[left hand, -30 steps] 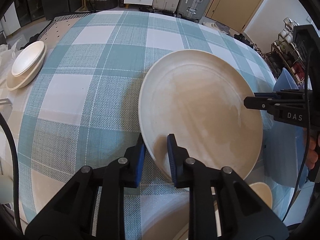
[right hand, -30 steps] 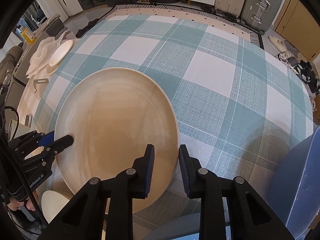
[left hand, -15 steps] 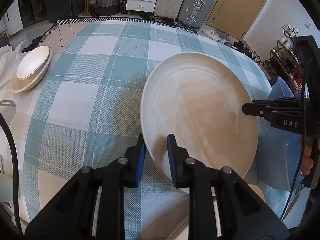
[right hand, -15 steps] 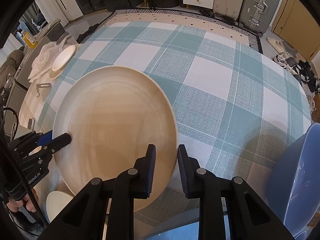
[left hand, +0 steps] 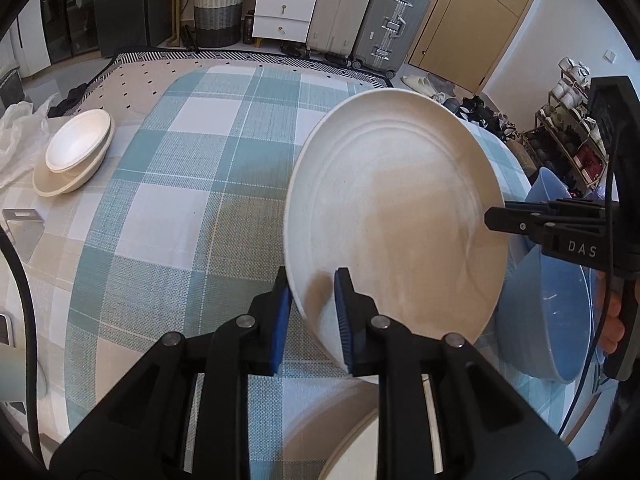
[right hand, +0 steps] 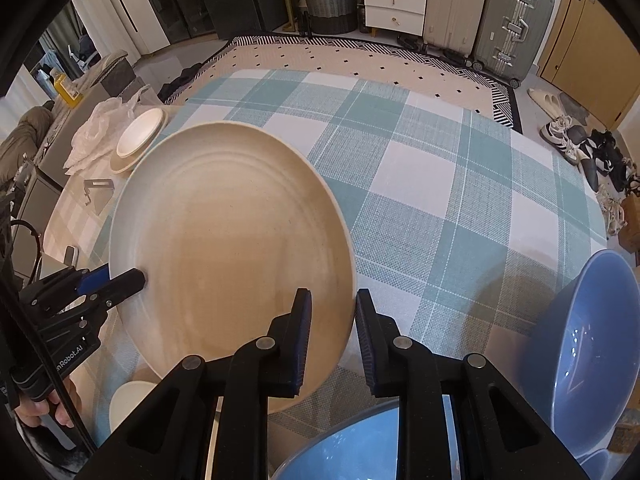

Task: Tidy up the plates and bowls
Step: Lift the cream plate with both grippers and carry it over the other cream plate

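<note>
The plate [left hand: 394, 220] is off the cloth [left hand: 168, 200], carried between both tools and tilted. The left gripper [left hand: 310, 312] pinches the plate's rim at lower centre of the left wrist view, one blue pad under the rim and one on the upper face. The right gripper [right hand: 332, 336] pinches the opposite rim at lower centre of the right wrist view; its jaws are likewise pressed onto the edge, with nothing else between them. Each tool shows in the other's view: the right one enters from the right edge of the left wrist view, the left one from the lower left of the right wrist view. The relation that governs the coming move: a stack [left hand: 74, 160] of a pale bowl nested on a larger dish lies well apart from the plate, at the left edge of the left wrist view and upper left of the right wrist view, so it is on the left gripper's side. Blue bowls [right hand: 588, 344] sit near the right gripper, lower right. Judgement: if the plate is bound for the pale stack, travel runs leftward with the left gripper leading; uneven grip risks tipping the plate.
</note>
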### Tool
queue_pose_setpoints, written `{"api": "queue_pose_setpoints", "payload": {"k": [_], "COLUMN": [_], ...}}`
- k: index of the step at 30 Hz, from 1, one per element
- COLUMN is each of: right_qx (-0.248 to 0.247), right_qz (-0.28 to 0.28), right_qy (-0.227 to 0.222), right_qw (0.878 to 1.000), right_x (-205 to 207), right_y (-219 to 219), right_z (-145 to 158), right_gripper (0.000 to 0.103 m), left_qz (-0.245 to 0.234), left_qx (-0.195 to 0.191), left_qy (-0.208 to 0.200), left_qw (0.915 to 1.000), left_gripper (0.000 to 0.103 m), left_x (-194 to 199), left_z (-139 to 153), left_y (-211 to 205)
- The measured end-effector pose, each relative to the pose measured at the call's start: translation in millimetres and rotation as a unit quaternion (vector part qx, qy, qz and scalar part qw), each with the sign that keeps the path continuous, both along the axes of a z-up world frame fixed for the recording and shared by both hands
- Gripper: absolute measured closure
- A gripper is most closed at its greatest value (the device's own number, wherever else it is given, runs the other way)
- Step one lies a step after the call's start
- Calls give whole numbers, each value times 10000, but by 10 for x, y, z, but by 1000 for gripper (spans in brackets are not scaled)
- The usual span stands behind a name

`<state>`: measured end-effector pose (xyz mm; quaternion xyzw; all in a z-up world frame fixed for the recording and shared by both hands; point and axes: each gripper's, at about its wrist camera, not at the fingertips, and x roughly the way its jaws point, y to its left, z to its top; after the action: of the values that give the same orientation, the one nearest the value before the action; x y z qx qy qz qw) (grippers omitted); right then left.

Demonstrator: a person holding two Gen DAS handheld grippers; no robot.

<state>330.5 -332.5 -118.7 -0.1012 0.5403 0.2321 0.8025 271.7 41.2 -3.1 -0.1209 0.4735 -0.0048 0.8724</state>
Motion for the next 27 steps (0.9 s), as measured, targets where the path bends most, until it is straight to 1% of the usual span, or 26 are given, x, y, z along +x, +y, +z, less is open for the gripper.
{"api": "queue_pose_setpoints", "payload": {"k": [12,21,27], "right_qx": [41,170,235], "right_qz": [34,34,74], "right_qy": [-261,-363,-484], "right_qw": [9996,9992,9985], "right_x": [-241,-444,-654], "right_y": [34,28,38], "right_z": [345,471,596], "right_gripper": [80,80,80], "left_qz": [-5,28,37], "left_qx": [46,159,217], "left_qy": [-204,-340,-437], "left_qw": [9998,9993,9988], "left_gripper": [85,85,85], "left_x": [-243,-515,-737], "left_z": [299,480,574], "left_y": [-23,-28,-19]}}
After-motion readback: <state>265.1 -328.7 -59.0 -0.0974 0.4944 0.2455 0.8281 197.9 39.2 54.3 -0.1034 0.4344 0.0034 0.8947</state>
